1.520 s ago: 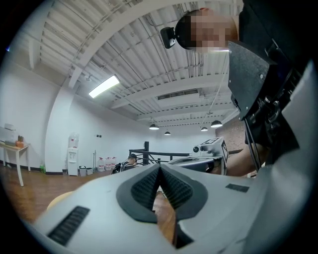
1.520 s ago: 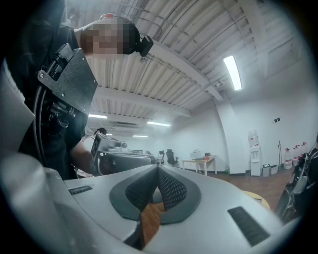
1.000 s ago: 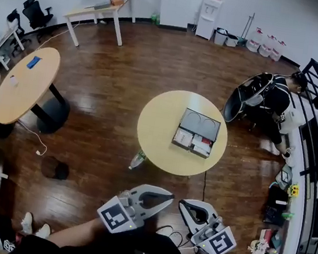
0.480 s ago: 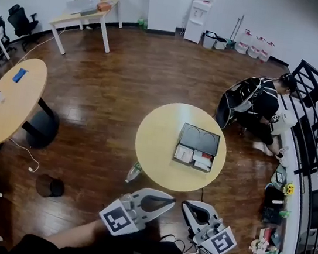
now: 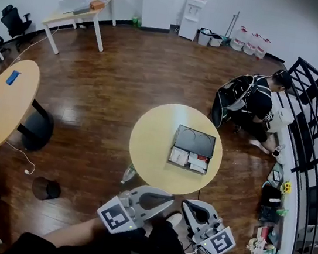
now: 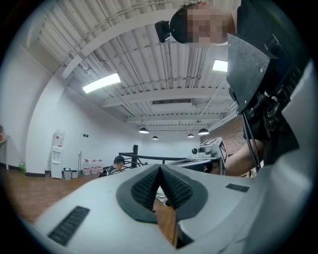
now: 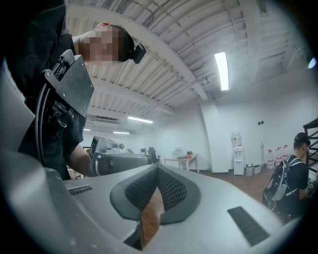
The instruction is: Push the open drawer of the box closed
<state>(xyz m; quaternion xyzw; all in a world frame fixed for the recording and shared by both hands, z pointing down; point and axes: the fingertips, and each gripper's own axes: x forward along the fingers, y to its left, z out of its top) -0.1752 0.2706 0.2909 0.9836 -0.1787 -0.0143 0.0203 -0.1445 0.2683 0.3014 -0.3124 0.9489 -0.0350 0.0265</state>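
My left gripper [image 5: 164,200] and right gripper [image 5: 186,208] are shut and empty. The box [image 5: 195,141] sits far ahead of them, its drawer [image 5: 188,159] not pushed yet.

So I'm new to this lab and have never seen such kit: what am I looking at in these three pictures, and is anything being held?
There is no robot here: a person carries a two-jaw gripper in each hand. The wide picture comes from a camera on the person's head, looking down. The left gripper and right gripper show at the bottom, each with a marker cube. The other two pictures come from cameras riding on the grippers, looking along their jaws. In both, the jaws are pressed together with nothing between them, so nothing is held. Ahead stands a round table. On it lies a dark box with its drawer pulled out, showing white and red packets. Both grippers are short of the table. Another person crouches on the floor beyond it.
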